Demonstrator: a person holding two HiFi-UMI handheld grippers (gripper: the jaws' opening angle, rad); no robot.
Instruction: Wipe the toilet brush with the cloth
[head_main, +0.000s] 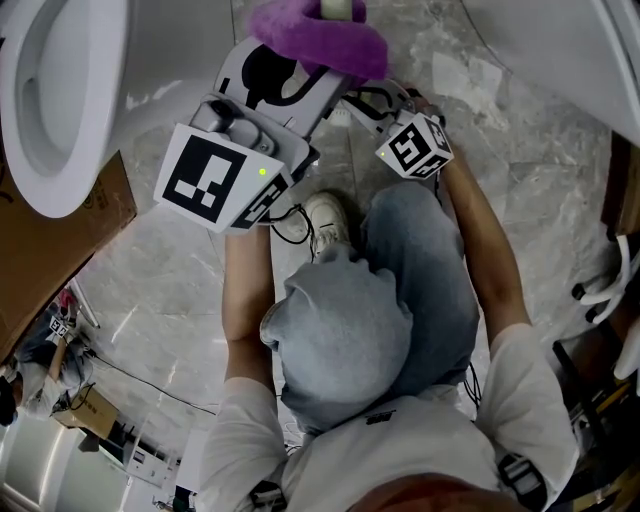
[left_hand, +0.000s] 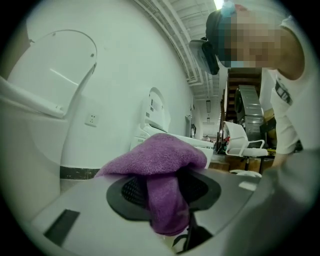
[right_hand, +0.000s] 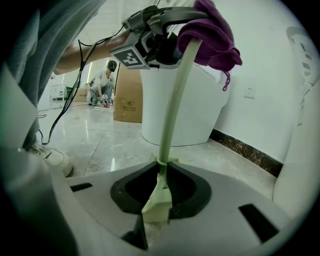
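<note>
A purple cloth lies draped over the top of the pale green toilet brush, hiding that end. My left gripper is level at the cloth. In the left gripper view a fold of the cloth hangs down between the jaws of the left gripper, with dark gaps on both sides, so the pads do not press on it. My right gripper is shut on the brush's flat lower handle end; in the head view it sits just right of the left one.
A white toilet stands at the left, with a cardboard box beside it. My knee and shoe are below the grippers. Another person crouches far off on the marble floor. The wall has a socket.
</note>
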